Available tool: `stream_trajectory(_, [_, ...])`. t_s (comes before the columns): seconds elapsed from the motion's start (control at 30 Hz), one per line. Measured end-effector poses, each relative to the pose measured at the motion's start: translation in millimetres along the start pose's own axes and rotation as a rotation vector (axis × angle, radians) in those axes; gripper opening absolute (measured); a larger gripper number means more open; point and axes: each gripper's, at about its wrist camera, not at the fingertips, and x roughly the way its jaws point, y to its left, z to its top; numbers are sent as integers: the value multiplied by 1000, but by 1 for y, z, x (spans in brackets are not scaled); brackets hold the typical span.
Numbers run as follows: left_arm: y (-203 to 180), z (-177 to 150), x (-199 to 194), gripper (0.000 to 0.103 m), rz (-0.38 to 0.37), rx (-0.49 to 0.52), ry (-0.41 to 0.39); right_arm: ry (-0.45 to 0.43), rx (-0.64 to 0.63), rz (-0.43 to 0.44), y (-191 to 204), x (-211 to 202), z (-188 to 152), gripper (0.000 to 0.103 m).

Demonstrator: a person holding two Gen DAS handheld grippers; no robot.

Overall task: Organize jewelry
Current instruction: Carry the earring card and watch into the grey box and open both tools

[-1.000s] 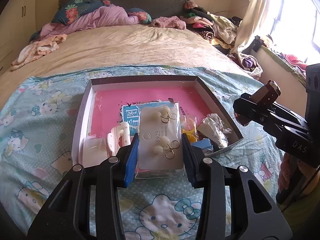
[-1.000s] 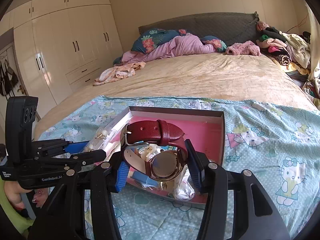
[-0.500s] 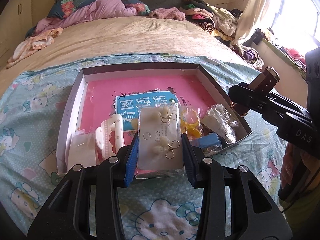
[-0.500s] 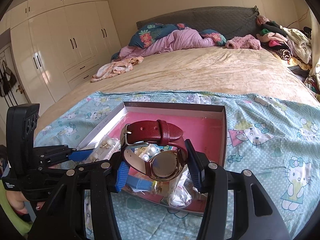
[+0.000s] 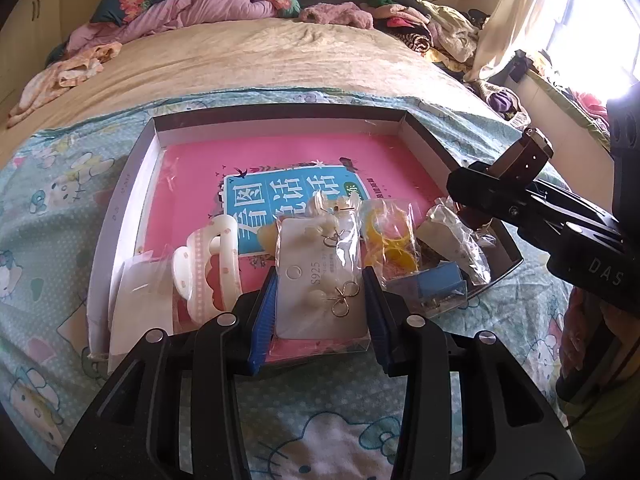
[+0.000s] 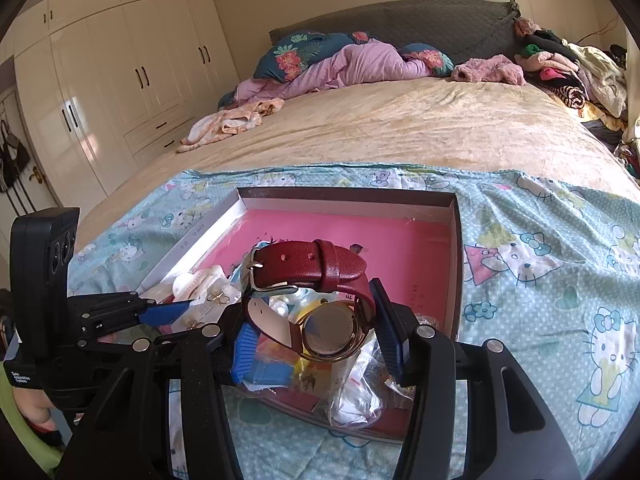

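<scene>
A shallow box [image 5: 280,122] with a pink floor lies on the Hello Kitty sheet; it also shows in the right wrist view [image 6: 456,264]. My left gripper [image 5: 320,312] is shut on a bagged earring card [image 5: 320,280] over the box's near edge. My right gripper [image 6: 316,340] is shut on a red-strap watch [image 6: 312,272] above the box's near right corner. The right gripper shows from the side in the left wrist view [image 5: 488,188]. The left gripper shows in the right wrist view [image 6: 160,312].
In the box lie a white hair claw [image 5: 208,264], a white packet [image 5: 140,300], a blue booklet [image 5: 288,196], a bag of yellow bands [image 5: 390,240], a blue item [image 5: 436,284] and a crumpled clear bag [image 5: 456,236]. Clothes are piled at the bed's head [image 6: 560,64].
Both grippers have moved forward and lower over the box, so it looks larger. Each keeps its hold, the left on the earring card and the right on the watch.
</scene>
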Motion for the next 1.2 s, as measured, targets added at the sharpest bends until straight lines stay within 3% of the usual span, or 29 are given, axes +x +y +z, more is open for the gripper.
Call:
stream_trajectory(0.67, [14,0,7,32,15,-24,5,52,1,7,3,25,-4,49])
stream_trajectory(0.9, [16,0,7,32,9,-29,8,79,12,6,3,29,-6,54])
stream_trajectory(0.93, [16,0,7,32,10,-28,8,78,16,7,3,29,-6,55])
stream_trajectory(1.0, [15,0,7,32,12,-26,8,66,20,4,3,25,-6,67])
stream_trajectory(1.2, [14,0,7,33,11,-26,11,31,46,-17,0,8,-8,78])
